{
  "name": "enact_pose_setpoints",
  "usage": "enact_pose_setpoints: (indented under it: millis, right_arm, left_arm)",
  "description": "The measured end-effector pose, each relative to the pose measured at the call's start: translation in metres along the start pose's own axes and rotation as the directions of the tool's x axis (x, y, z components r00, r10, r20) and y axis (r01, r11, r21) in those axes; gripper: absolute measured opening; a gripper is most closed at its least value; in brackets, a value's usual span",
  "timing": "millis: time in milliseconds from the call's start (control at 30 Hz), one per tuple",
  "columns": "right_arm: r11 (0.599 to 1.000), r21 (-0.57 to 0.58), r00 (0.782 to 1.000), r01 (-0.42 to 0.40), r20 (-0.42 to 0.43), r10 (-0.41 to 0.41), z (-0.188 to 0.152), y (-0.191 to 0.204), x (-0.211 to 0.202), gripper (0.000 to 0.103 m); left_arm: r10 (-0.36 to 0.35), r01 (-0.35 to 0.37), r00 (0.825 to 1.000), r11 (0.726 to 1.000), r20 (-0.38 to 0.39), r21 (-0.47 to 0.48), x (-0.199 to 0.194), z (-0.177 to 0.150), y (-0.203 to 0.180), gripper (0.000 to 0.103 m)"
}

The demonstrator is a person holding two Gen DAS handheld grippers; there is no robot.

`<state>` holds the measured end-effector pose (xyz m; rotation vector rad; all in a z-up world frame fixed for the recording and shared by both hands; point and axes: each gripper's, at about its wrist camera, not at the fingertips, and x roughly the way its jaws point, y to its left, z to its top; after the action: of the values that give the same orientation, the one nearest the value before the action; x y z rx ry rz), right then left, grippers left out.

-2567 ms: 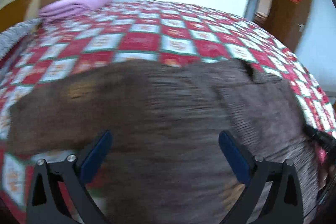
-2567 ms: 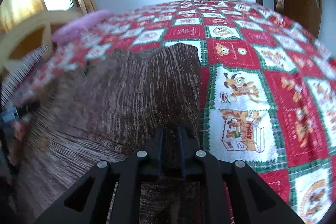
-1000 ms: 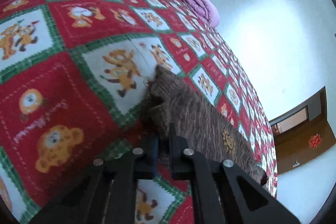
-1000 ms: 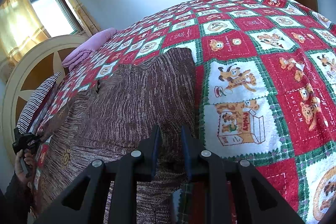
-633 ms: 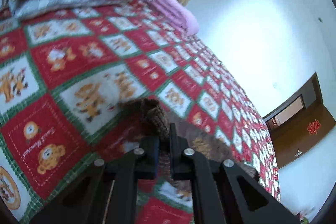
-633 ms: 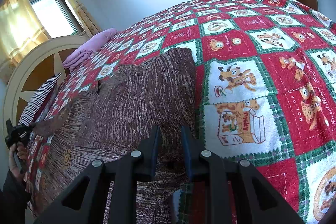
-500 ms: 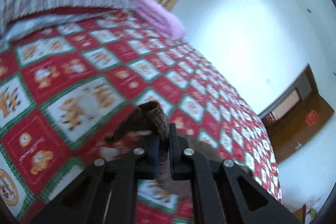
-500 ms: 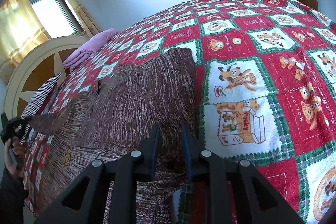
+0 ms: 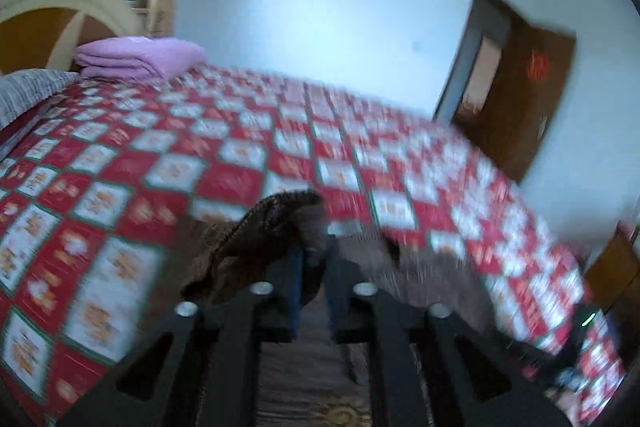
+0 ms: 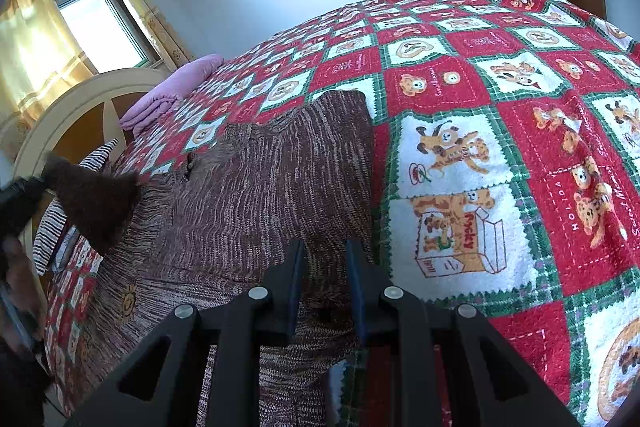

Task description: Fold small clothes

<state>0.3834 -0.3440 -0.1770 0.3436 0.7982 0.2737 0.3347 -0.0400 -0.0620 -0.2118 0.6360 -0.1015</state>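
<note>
A brown marled knit sweater [image 10: 260, 195] lies spread on the red, white and green checked bedspread [image 10: 480, 131]. My right gripper [image 10: 325, 259] is shut on the sweater's right edge, with bunched knit between its pads. My left gripper [image 9: 313, 255] is raised over the sweater [image 9: 400, 267], and its jaws are opening. The sleeve cuff [image 9: 272, 223] hangs in the gap and drapes over the left finger, no longer pinched. In the right wrist view the lifted sleeve [image 10: 100, 203] stands as a dark cone at the far left, at the left gripper [image 10: 20, 199].
A folded pink blanket [image 9: 136, 57] and a striped pillow [image 10: 68, 211] lie by the arched headboard [image 10: 80, 107]. A brown door [image 9: 520, 99] stands beyond the bed's far side. A person's hand [image 10: 16, 267] shows at the left edge. Bare bedspread spreads right of the sweater.
My left gripper lifted the sleeve cuff off the bedspread, rolled upright and swung it over the sweater body; its jaws have parted. The right gripper has stayed put.
</note>
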Motion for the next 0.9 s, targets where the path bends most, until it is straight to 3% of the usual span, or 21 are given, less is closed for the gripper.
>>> enact_pose_setpoints:
  millis: [67, 100, 167, 300, 367, 400, 433, 467, 533, 567, 667, 700, 733, 800, 900]
  right_arm:
    - [1.0, 0.004, 1.0, -0.011, 0.0, 0.011, 0.0, -0.001, 0.0, 0.026]
    - [1.0, 0.006, 1.0, -0.019, -0.001, 0.019, -0.001, -0.001, 0.0, 0.028]
    - [0.999, 0.007, 0.999, -0.036, -0.003, 0.036, -0.001, 0.0, 0.0, 0.032]
    - [0.999, -0.006, 0.999, -0.044, -0.01, 0.043, -0.001, 0.002, 0.001, 0.039]
    - [0.999, -0.012, 0.999, -0.049, -0.012, 0.049, -0.001, 0.004, 0.001, 0.041]
    - [0.999, -0.012, 0.999, -0.049, -0.012, 0.049, -0.002, 0.004, 0.001, 0.042]
    - [0.999, -0.012, 0.999, -0.049, -0.011, 0.049, -0.002, 0.004, 0.001, 0.042]
    - [0.999, -0.011, 0.999, -0.051, -0.01, 0.051, -0.002, 0.004, 0.001, 0.042]
    - [0.998, -0.006, 0.998, -0.056, -0.008, 0.056, -0.002, 0.003, 0.0, 0.042]
    - [0.998, -0.003, 0.998, -0.059, -0.006, 0.059, -0.002, 0.002, 0.0, 0.042]
    - [1.0, -0.006, 0.999, -0.028, 0.019, 0.029, -0.002, 0.003, -0.005, 0.043]
    - [1.0, -0.015, 1.0, 0.009, 0.03, -0.009, -0.002, 0.006, -0.007, 0.056]
    - [0.998, -0.024, 0.997, 0.063, 0.036, -0.062, -0.001, 0.01, -0.01, 0.064]
    - [0.988, -0.04, 0.989, 0.15, 0.021, -0.149, 0.002, 0.023, -0.013, 0.068]
    - [0.988, -0.106, 0.993, 0.114, -0.011, -0.116, 0.012, 0.066, -0.018, 0.068]
  left_arm:
    - [0.067, -0.059, 0.993, 0.995, -0.1, 0.077, 0.03, -0.027, -0.028, 0.06]
    - [0.073, -0.06, 0.987, 0.993, -0.141, 0.097, 0.039, -0.041, -0.037, 0.059]
    - [0.007, 0.013, 0.984, 0.993, -0.176, 0.114, 0.038, -0.06, -0.044, 0.059]
    - [-0.01, 0.032, 0.994, 0.979, -0.111, 0.203, 0.004, -0.069, -0.034, 0.06]
    - [0.021, -0.006, 0.998, 0.974, -0.062, 0.225, -0.008, -0.064, -0.023, 0.072]
    - [0.073, -0.066, 0.997, 0.971, -0.021, 0.23, -0.009, -0.056, -0.008, 0.083]
    - [0.14, -0.141, 0.99, 0.962, 0.022, 0.233, -0.008, -0.049, 0.005, 0.089]
    - [0.214, -0.222, 0.975, 0.946, 0.058, 0.236, -0.005, -0.042, 0.019, 0.089]
    - [0.391, -0.4, 0.916, 0.888, 0.088, 0.226, 0.009, -0.03, 0.058, 0.089]
    - [0.422, -0.427, 0.904, 0.877, 0.07, 0.22, 0.015, -0.028, 0.07, 0.089]
    - [0.486, -0.456, 0.87, 0.856, -0.078, 0.243, 0.047, -0.032, 0.109, 0.089]
    - [0.499, -0.453, 0.857, 0.85, -0.133, 0.269, 0.056, -0.04, 0.116, 0.089]
    - [0.482, -0.432, 0.863, 0.86, -0.152, 0.272, 0.058, -0.046, 0.119, 0.089]
    - [0.454, -0.41, 0.882, 0.873, -0.129, 0.265, 0.05, -0.052, 0.118, 0.089]
    - [0.436, -0.392, 0.892, 0.877, -0.117, 0.278, 0.046, -0.058, 0.115, 0.089]
